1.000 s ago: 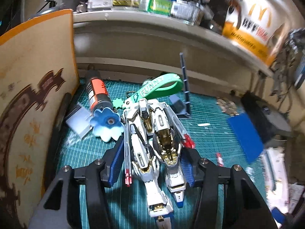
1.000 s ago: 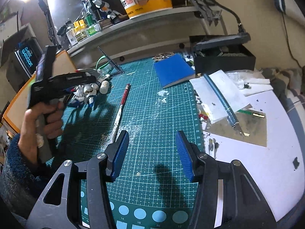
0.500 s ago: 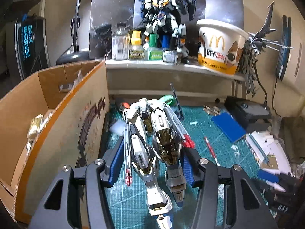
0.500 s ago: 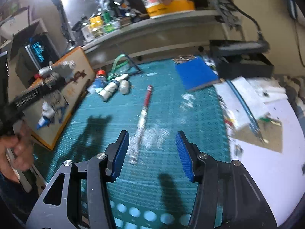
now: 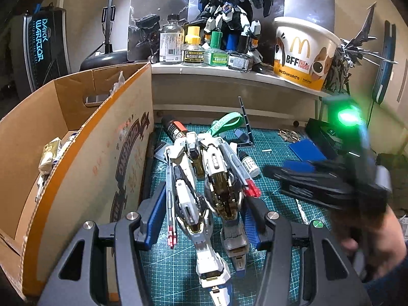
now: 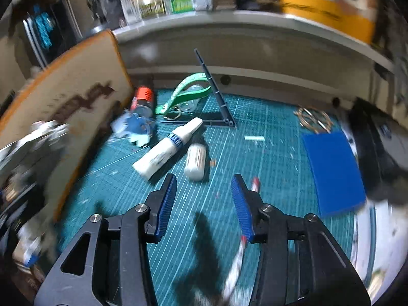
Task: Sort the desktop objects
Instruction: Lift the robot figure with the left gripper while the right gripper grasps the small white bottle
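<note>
Beside the box (image 5: 76, 153) on our left, we hold the toy robot (image 5: 204, 191) up off the green mat (image 5: 275, 199). A second ago it was down low near the mat; now it is up, and we can see over the box wall. Our left gripper (image 5: 204, 214) squeezes the toy from both sides. We think the toy goes into the box next.

Our right gripper (image 6: 202, 204) has swung over toward the mess by the box. Its jaws are closing, but nothing is between them. A white tube (image 6: 168, 148) and a small bottle (image 6: 195, 163) lie just ahead of it, and a red pen (image 6: 239, 250) runs under its right finger. One of these looks like our next pick.
</note>
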Demonstrator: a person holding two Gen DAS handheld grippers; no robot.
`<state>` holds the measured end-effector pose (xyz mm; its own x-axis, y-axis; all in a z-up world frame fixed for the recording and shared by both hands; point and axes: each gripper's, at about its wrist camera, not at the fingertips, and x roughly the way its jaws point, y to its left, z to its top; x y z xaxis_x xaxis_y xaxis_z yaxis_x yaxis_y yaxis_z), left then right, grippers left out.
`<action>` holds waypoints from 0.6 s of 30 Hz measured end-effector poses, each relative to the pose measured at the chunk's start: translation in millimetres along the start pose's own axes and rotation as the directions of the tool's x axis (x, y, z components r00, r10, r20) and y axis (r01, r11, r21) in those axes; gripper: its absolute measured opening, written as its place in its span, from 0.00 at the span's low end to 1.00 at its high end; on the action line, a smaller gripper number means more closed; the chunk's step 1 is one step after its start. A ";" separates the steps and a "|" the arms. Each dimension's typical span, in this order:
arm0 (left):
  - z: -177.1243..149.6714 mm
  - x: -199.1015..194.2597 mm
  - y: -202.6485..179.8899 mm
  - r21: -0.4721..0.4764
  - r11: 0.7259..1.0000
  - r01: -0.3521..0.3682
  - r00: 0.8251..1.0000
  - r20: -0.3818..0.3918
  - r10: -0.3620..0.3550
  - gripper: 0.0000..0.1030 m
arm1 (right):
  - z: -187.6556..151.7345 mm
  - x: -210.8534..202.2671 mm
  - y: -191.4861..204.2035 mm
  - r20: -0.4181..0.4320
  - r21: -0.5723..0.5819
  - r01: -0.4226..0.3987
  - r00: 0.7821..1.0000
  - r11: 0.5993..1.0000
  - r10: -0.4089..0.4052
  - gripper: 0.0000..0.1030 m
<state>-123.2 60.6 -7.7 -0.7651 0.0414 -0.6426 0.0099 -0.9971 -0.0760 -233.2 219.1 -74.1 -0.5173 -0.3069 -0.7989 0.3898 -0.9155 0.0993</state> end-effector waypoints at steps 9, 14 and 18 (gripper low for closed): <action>1.6 7.8 -1.1 0.022 1.000 0.004 1.000 -0.015 -0.003 0.52 | 14.2 51.3 12.6 -0.041 -0.052 0.063 0.997 0.997 -0.065 0.39; 1.5 11.7 -1.3 0.027 1.000 0.003 1.000 -0.024 -0.002 0.52 | 12.5 54.9 15.2 -0.014 -0.053 0.074 0.997 0.996 -0.075 0.26; 0.8 12.0 -1.3 0.028 1.000 0.003 1.000 -0.027 -0.003 0.52 | 10.1 51.3 13.5 -0.010 -0.036 0.069 0.998 0.997 -0.069 0.19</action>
<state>-133.0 62.4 -14.8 -0.7471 0.0458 -0.6631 -0.0107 -0.9983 -0.0569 -262.2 188.3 -107.8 -0.5357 -0.2401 -0.8096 0.3807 -0.9244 0.0223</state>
